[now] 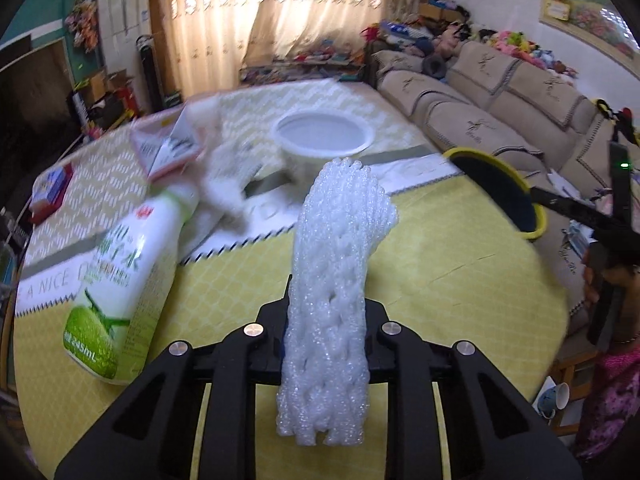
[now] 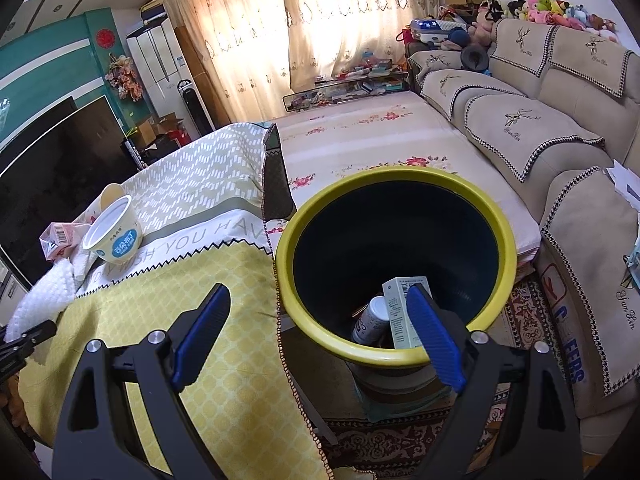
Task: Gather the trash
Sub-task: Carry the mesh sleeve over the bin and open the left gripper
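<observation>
My left claw (image 1: pixel 326 344) is clamped on one white foam net sleeve (image 1: pixel 332 280), which stands up between the two fingers and blocks the middle of my forward view. Just left of that claw lies one white drink bottle (image 1: pixel 120 280) with a green fruit label, on its side on the yellow-clothed counter (image 1: pixel 440 280). Beyond the bottle I see a blurred white cloth (image 1: pixel 228 184), one pink and white carton (image 1: pixel 168 148) and, straight ahead past the foam, one white plastic tub (image 1: pixel 324 136) with its mouth up. At the far left edge of the counter sits one small red and blue packet (image 1: pixel 52 188). To the right of the claw, off the counter's edge, is the yellow-rimmed trash bin (image 1: pixel 500 192).

My right claw (image 2: pixel 320 344) stands wide apart with nothing between its blue pads (image 2: pixel 436 344). Its right finger hangs over the bin's rim (image 2: pixel 400 356), its left finger over the counter (image 2: pixel 224 280). Inside the bin (image 2: pixel 392 240) I count two things: one pale box (image 2: pixel 400 312) and one white bottle (image 2: pixel 370 320). Ahead and left of this claw, the tub (image 2: pixel 114 236) shows a blue label, with the cloth (image 2: pixel 44 296) and carton (image 2: pixel 56 240) beside it. A sofa (image 2: pixel 540 128) runs along the right.
</observation>
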